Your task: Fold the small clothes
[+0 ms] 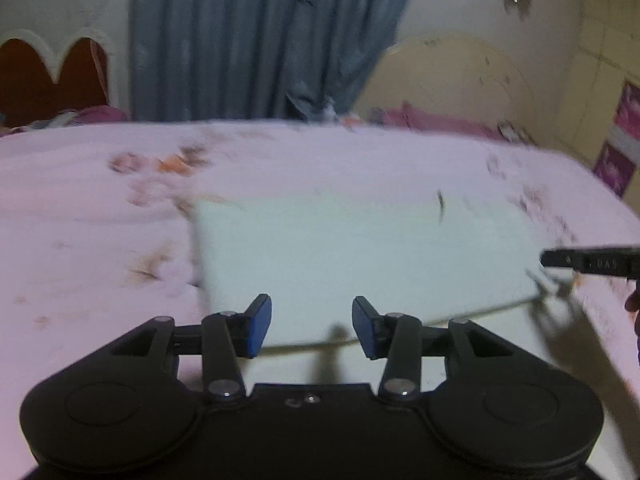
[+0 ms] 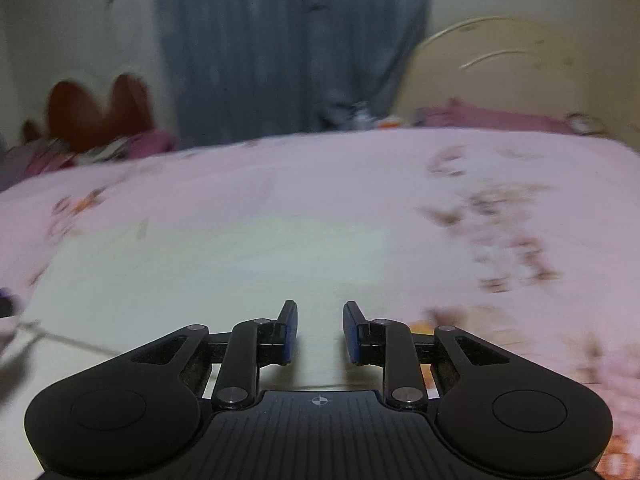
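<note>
A pale, greenish-white small garment (image 1: 360,252) lies flat on the pink bed sheet, its folded upper layer ending in a straight near edge. My left gripper (image 1: 311,320) hovers over that near edge, open, with nothing between its blue pads. A black part of the right gripper (image 1: 580,260) reaches in from the right, at the garment's right corner. In the right wrist view the same garment (image 2: 220,264) spreads to the left and ahead. My right gripper (image 2: 320,320) stands above it, open by a narrow gap, with nothing between the pads. Both views are blurred.
The pink floral sheet (image 1: 100,240) covers the whole bed. A blue-grey curtain (image 1: 248,40) hangs behind it. A cream headboard (image 1: 460,80) and pink pillows (image 1: 440,122) sit at the far right, and a red-brown scalloped panel (image 1: 40,80) at the far left.
</note>
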Motion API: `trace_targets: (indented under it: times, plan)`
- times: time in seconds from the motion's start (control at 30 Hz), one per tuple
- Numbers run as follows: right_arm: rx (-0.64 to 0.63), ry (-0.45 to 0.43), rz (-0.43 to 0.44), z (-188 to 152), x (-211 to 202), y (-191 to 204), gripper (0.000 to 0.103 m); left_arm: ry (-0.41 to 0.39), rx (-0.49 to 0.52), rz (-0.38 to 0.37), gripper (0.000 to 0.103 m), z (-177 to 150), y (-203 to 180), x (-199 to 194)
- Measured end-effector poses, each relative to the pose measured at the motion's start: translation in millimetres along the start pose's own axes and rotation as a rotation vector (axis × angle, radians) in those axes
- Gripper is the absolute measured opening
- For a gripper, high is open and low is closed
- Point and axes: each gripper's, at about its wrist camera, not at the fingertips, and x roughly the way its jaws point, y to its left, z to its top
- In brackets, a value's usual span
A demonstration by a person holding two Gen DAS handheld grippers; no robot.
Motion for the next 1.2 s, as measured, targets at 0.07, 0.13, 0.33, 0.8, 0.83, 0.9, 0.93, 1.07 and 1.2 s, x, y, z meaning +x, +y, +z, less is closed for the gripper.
trace_targets:
  times: [0.07,0.13,0.33,0.8,0.83,0.9,0.93,1.07,1.2]
  plan:
    - [-0.011,0.055,-0.027,-7,14,0,0.025,0.044,0.008,0.001,0.046,-10,-2,17]
    - [0.023,0.085,-0.036,-13,18,-11,0.025,0.041,0.013,-0.012,0.046,-10,0,14]
    - [0.061,0.026,0.0,12,21,-18,0.025,0.004,-0.007,-0.008,0.051,27,18,39]
    - [0.036,-0.001,-0.039,46,51,-18,0.043,-0.058,-0.066,-0.032,0.059,57,26,56]
    - [0.021,-0.009,0.009,46,51,-4,0.053,-0.053,-0.038,-0.044,0.061,57,11,56]
    - [-0.037,0.002,0.087,43,54,29,0.056,-0.038,-0.012,-0.066,0.061,54,-15,57]
    - [-0.055,0.021,0.126,40,58,42,0.056,-0.031,-0.01,-0.067,0.061,53,-24,59]
    - [-0.13,0.063,0.175,26,67,74,0.053,0.011,-0.035,-0.064,0.06,37,-38,67]
    - [-0.155,0.07,0.088,22,66,53,0.052,0.003,0.007,0.01,0.06,30,-17,59]
